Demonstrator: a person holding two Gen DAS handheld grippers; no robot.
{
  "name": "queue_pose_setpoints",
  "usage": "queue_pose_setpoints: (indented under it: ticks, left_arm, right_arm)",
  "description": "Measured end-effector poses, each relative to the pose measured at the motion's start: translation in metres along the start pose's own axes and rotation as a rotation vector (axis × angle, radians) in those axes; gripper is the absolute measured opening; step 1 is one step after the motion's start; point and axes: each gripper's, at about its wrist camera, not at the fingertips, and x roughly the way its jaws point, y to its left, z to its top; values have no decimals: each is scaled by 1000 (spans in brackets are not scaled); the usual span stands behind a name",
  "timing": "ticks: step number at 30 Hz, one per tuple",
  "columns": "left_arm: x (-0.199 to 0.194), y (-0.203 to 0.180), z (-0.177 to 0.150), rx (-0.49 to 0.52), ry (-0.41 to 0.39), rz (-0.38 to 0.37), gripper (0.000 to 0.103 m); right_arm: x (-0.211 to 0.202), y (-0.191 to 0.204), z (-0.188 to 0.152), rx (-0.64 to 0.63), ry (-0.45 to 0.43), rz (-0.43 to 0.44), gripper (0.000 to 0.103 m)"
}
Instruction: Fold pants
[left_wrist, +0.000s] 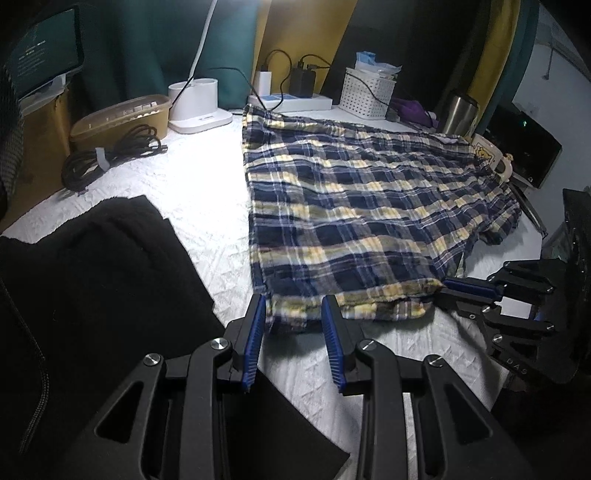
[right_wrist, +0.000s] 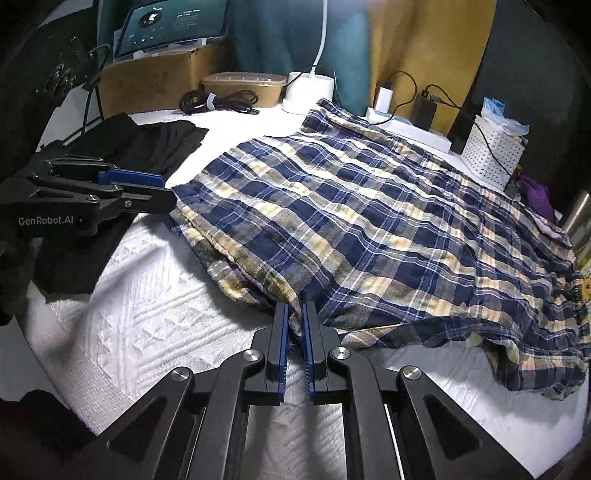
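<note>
Plaid pants (right_wrist: 388, 236) far end cut off at frame edge, mug (left_wrist: 493, 157) partly hidden behind them

The plaid pants (right_wrist: 369, 229) are thin, crinkled woven cloth, matt and slightly puckered. Under them the white cover (right_wrist: 147, 317) looks like quilted fabric with a raised diamond texture. The black garment (left_wrist: 103, 266) is soft, matt cloth. Each hand-held gripper, left (left_wrist: 293, 325) and right (right_wrist: 295, 321), has matt black plastic arms, shiny metal pivot screws and ribbed blue pads. The tumbler (left_wrist: 460, 114) is brushed metal, the basket (left_wrist: 367, 94) perforated white plastic, the box (right_wrist: 147, 79) plain cardboard.
</note>
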Motion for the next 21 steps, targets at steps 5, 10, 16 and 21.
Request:
queue_pose_setpoints:
  ticks: [5, 10, 16, 21]
  left_arm:
    - [-3, 3, 3, -11, 11, 30, 30]
    - [-6, -6, 19, -4, -8, 41, 31]
    - [14, -26, 40, 25, 17, 48, 31]
    - [31, -35, 50, 29, 53, 63, 31]
  right_arm:
    - [-16, -15, -5, 63, -50, 12, 9]
    - [-44, -64, -13, 175, -131, -96, 103]
    - [-66, -141, -32, 315, -150, -239, 103]
    - [-77, -222, -59, 431, -143, -361, 103]
